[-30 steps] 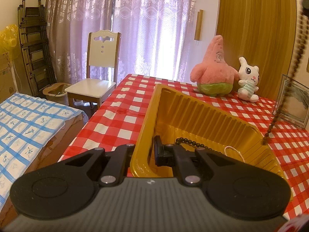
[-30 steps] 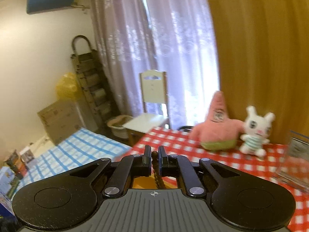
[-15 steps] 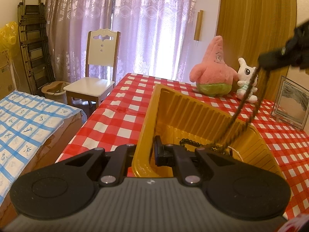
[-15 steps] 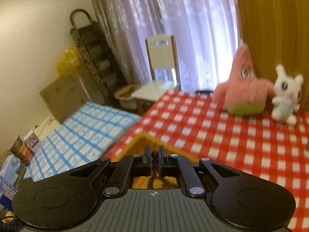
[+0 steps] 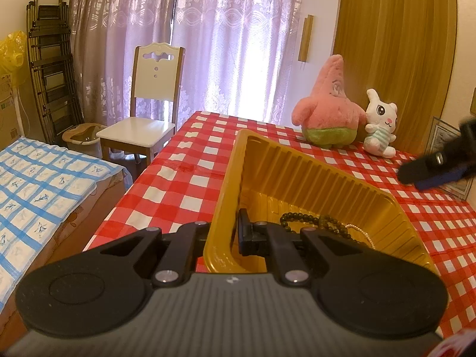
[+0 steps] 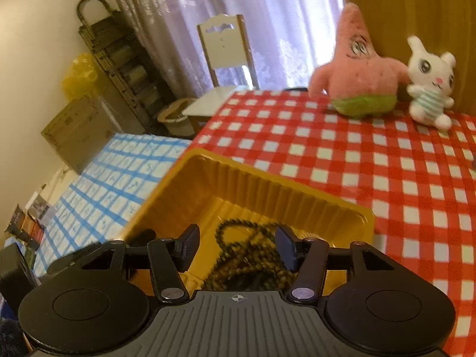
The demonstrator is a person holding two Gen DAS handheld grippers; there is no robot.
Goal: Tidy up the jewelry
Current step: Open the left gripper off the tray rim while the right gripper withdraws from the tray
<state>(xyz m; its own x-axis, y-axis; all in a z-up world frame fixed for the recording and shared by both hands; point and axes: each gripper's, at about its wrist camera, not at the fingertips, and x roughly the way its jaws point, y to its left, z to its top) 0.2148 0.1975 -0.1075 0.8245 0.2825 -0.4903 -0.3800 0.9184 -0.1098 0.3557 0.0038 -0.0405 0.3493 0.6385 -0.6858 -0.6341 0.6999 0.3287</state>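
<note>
A ribbed yellow tray (image 5: 297, 172) sits on the red-checked table. My left gripper (image 5: 226, 235) is shut on its near left wall, one finger inside and one outside. A dark bead necklace (image 5: 312, 223) lies piled on the tray floor beside a thin pale chain (image 5: 358, 232). My right gripper (image 6: 238, 241) hovers just above the tray (image 6: 267, 178) with its jaws opening. The bead necklace (image 6: 247, 258) lies loose below and between them, touching neither pad. In the left wrist view, the right gripper's fingers (image 5: 422, 171) show blurred at the right edge.
A pink star plush (image 5: 327, 113) and a white bunny plush (image 5: 380, 128) stand at the table's far side, with a framed picture (image 5: 446, 148) to the right. Off the table's left edge are a white chair (image 5: 142, 125) and a bed with a blue-checked cover (image 5: 44, 184).
My right gripper came down over the tray with the hanging bead string, lowered it in and opened; the beads now lie in the tray. My left gripper has kept still on the tray wall.
</note>
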